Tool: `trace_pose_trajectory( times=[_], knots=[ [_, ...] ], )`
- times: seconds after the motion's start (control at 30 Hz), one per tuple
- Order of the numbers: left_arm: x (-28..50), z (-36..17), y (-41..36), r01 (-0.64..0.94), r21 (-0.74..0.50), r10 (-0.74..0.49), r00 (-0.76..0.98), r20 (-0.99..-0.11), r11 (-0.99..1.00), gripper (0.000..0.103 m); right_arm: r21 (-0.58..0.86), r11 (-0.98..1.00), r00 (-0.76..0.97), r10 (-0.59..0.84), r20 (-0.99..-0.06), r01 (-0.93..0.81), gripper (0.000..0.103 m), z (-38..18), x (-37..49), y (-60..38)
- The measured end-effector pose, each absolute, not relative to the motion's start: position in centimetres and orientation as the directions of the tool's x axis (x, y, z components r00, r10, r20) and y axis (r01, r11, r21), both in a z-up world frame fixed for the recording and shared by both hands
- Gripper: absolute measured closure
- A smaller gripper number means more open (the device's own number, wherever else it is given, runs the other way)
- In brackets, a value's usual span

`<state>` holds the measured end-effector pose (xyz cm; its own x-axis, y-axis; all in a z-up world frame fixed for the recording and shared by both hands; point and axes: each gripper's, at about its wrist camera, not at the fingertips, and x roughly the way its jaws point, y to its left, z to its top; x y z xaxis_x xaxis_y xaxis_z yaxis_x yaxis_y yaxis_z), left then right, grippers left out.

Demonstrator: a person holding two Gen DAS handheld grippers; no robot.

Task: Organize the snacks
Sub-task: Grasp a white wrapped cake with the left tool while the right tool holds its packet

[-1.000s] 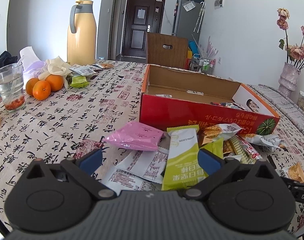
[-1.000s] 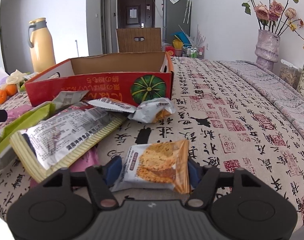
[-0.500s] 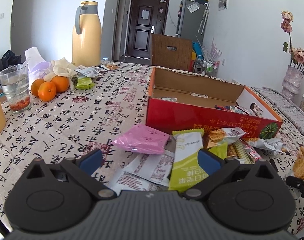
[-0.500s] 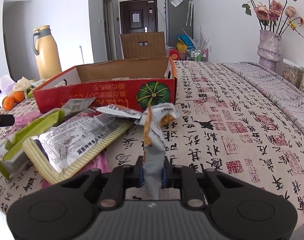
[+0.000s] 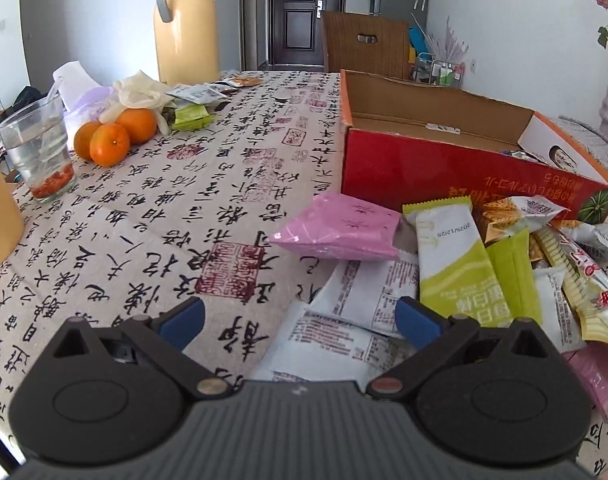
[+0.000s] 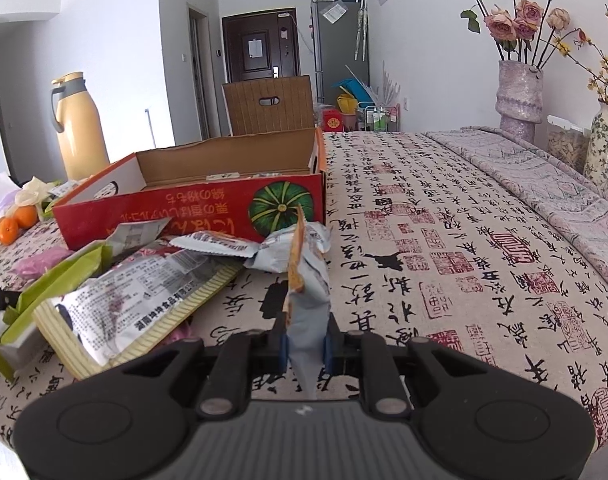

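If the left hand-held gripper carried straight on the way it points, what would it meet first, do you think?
Probably the white snack packets lying between the open left hand-held gripper fingers, with the pink packet just beyond; depth is uncertain.

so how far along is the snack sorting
Early. Done: a few packets lie inside the red box, at its far end. In hand: the right tool is shut on a cracker packet, lifted edge-up. The left tool is open over the white packets. Left: most of the pile, including the pink packet and green bar, lies on the tablecloth.
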<state>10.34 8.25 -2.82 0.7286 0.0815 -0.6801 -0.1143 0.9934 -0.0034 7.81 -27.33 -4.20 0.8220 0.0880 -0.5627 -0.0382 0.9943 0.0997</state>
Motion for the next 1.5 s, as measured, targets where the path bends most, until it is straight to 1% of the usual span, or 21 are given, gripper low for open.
trace_pose_trajectory(
  times=[0.23, 0.37, 0.77, 0.83, 1.0, 1.23, 1.33, 1.37, 1.4, 1.43, 1.5],
  knots=[
    [11.3, -2.7, 7.5, -0.077, -0.009, 0.050, 0.727, -0.685, 0.997, 0.000, 0.102, 0.994, 0.821, 0.086, -0.565, -0.034, 0.088, -4.3, 8.0, -27.4],
    [11.3, -2.4, 7.1, -0.033, -0.043, -0.005, 0.729, -0.685, 0.999, 0.000, 0.104, 0.994, 0.819, 0.081, -0.568, -0.026, 0.087, -4.5, 8.1, -27.6],
    [13.4, -2.9, 7.0, -0.074, -0.057, 0.013, 0.714, -0.700, 0.996, 0.000, 0.109, 0.994, 0.813, 0.085, -0.575, -0.027, 0.087, -4.8, 8.2, -27.5],
    [13.6, -3.0, 6.9, -0.083, -0.049, 0.025, 0.714, -0.699, 0.995, 0.001, 0.109, 0.994, 0.813, 0.085, -0.576, -0.027, 0.087, -4.9, 8.2, -27.5],
    [13.6, -3.5, 7.3, -0.105, -0.031, 0.053, 0.704, -0.708, 0.994, 0.011, 0.111, 0.993, 0.812, 0.086, -0.577, -0.026, 0.087, -4.9, 8.2, -27.6],
    [13.3, -3.6, 6.8, -0.076, 0.019, 0.067, 0.710, -0.701, 0.997, 0.021, 0.114, 0.993, 0.810, 0.091, -0.580, -0.030, 0.087, -5.1, 8.3, -27.6],
    [13.5, -3.5, 6.4, -0.039, 0.018, 0.041, 0.719, -0.694, 0.999, 0.031, 0.113, 0.993, 0.810, 0.091, -0.580, -0.031, 0.087, -5.1, 8.3, -27.5],
    [13.5, -3.4, 6.4, -0.026, 0.016, 0.030, 0.720, -0.693, 1.000, 0.037, 0.113, 0.993, 0.810, 0.090, -0.579, -0.030, 0.087, -5.0, 8.3, -27.5],
    [13.5, -3.3, 6.2, -0.007, 0.015, 0.016, 0.721, -0.692, 1.000, 0.048, 0.113, 0.993, 0.810, 0.090, -0.579, -0.029, 0.087, -5.0, 8.3, -27.5],
    [13.4, -3.2, 6.0, 0.010, 0.015, 0.003, 0.723, -0.690, 1.000, 0.054, 0.113, 0.993, 0.811, 0.089, -0.578, -0.028, 0.087, -5.0, 8.2, -27.6],
    [13.1, -3.1, 5.8, 0.030, 0.006, -0.018, 0.725, -0.689, 1.000, 0.060, 0.115, 0.993, 0.812, 0.088, -0.577, -0.027, 0.087, -4.9, 8.2, -27.6]
  ],
)
